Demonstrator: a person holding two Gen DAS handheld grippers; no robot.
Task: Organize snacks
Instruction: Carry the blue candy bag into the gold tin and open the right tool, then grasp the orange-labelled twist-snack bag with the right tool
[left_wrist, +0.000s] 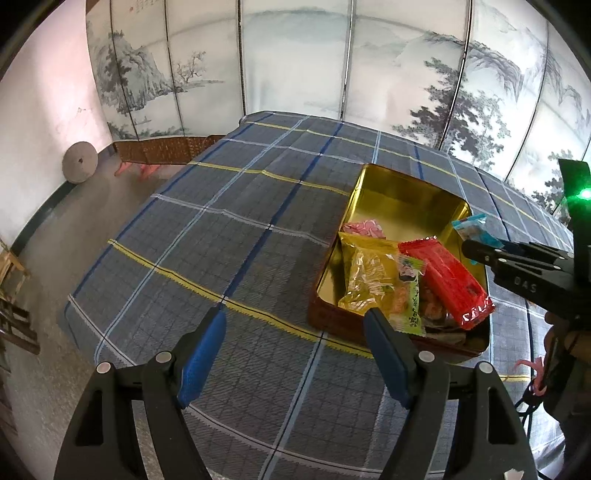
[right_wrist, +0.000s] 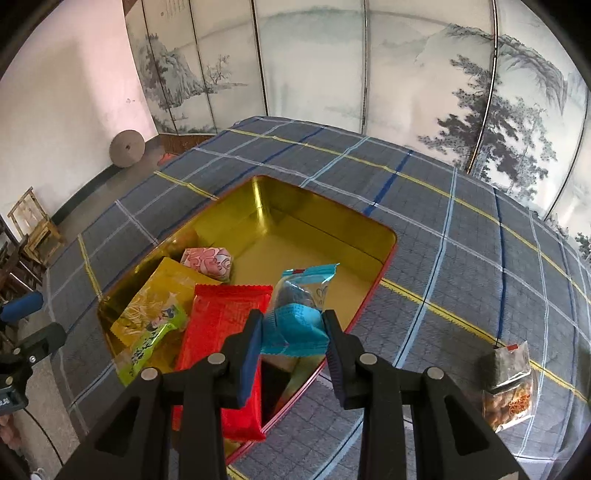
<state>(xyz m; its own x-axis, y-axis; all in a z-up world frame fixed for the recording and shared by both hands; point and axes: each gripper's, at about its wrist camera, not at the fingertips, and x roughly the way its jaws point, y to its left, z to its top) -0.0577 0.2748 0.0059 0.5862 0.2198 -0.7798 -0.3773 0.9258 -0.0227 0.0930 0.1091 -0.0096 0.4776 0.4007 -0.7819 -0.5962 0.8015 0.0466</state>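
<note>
blue packet (right_wrist: 295, 317) long axis away from camera | right fingers (right_wrist: 255, 332) pinch it | left fingers (left_wrist: 203, 354) spread

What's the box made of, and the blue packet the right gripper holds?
Box: looks like thin metal tin, glossy gold inside with mirror-like reflections, red outer rim. Blue packet, pinched in the right gripper: probably plastic film, crinkled, with a clear shiny window and serrated end seal.

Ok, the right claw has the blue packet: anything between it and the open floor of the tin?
Nothing visible blocks it. The right claw holds the blue packet above the tin. The bare gold floor lies just ahead. The red packet sits to its left and the pink packet further back.
</note>
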